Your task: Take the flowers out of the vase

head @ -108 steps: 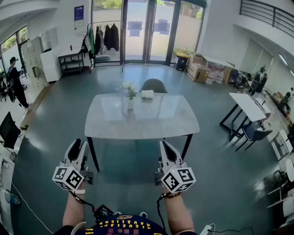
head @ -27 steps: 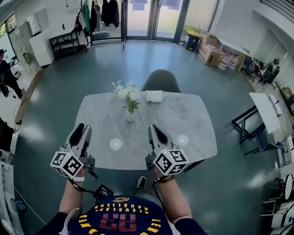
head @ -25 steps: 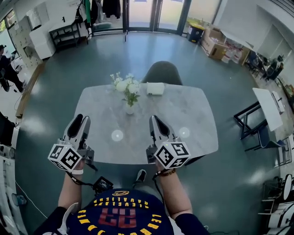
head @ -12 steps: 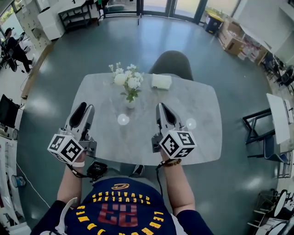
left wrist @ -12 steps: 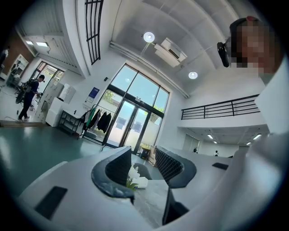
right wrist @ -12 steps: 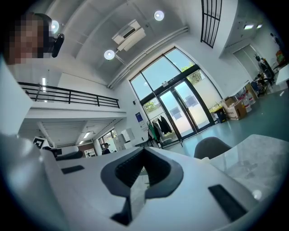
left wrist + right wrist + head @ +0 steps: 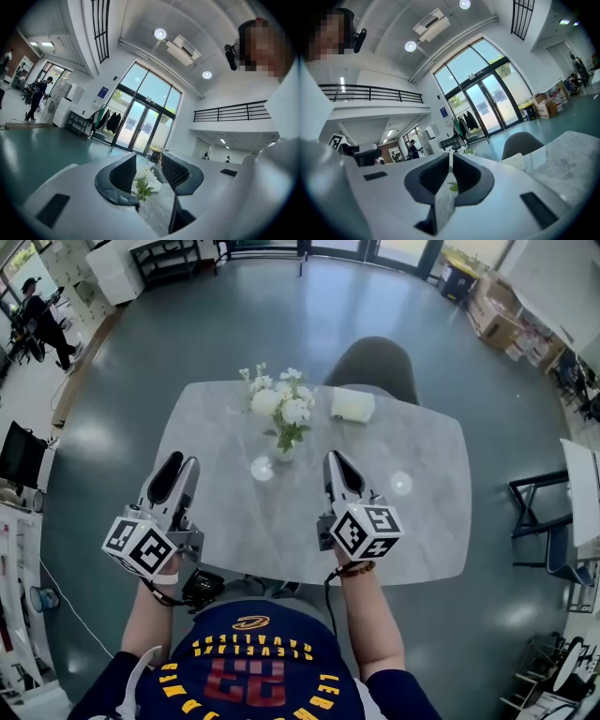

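Observation:
White flowers [image 7: 284,409] stand upright in a small clear vase [image 7: 284,454] on the grey marble table [image 7: 422,521], toward its far left. Both grippers hover over the near half of the table, pointing at the far side. My left gripper [image 7: 178,467] is open and empty, left of and nearer than the vase. In the left gripper view the flowers [image 7: 142,185] show far off between the spread jaws of the left gripper [image 7: 147,169]. My right gripper [image 7: 336,465] is shut on nothing, just right of the vase. Above the right gripper [image 7: 451,165] in its own view the flowers [image 7: 461,151] peek out.
A white folded item [image 7: 352,406] lies at the table's far edge, right of the flowers. A grey chair [image 7: 377,367] is tucked in behind it. Another table [image 7: 581,488] and boxes [image 7: 492,315] stand to the right. A person [image 7: 42,310] is far off at the left.
The person has stepped up to the table. Both grippers have moved forward and lower, from before the near edge to over the tabletop, flanking the vase. Jaw states are unchanged.

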### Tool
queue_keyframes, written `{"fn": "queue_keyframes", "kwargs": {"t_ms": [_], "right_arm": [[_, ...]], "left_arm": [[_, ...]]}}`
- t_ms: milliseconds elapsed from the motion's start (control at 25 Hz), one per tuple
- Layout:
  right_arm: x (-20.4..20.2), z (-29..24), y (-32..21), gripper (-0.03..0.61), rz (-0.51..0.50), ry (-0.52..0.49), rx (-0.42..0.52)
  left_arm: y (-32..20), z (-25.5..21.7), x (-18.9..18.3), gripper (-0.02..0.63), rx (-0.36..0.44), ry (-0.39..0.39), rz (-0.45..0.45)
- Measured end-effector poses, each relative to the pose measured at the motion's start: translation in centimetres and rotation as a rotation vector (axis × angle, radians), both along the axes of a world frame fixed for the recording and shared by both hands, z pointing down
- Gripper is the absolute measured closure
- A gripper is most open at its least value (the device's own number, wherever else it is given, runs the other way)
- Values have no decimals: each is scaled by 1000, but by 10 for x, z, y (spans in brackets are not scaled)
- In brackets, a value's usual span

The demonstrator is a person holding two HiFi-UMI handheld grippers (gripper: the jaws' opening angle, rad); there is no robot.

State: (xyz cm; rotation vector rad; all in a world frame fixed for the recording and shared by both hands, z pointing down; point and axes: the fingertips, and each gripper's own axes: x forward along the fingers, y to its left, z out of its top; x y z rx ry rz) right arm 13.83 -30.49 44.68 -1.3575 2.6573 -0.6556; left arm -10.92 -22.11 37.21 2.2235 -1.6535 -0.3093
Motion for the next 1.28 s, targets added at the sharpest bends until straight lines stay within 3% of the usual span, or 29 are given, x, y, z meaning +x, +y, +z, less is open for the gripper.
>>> {"fn": "queue_keyframes", "kwargs": {"t_ms": [200,440,560,680,920,1280], "right_arm": [[-16,21,-23,547,18,84,1],[-41,61,-51,405,-5,166,-65],[-57,82,-63,310,-37,185,-98],[-75,97,-74,258,-68,183,-119],[-93,120,-99,215,-93,196,-168],[-110,157,-130,213,-108,309,-229]], "left_arm": [[-22,20,-14,441,-34,4,13],[-39,48,-21,440,-48,58,47],[-44,71,-23,440,-77,52,67],[-48,94,-26,439,-117,24,80],[-51,126,-24,405,-171,-4,117],[-58,141,-30,405,-210,43,124]]}}
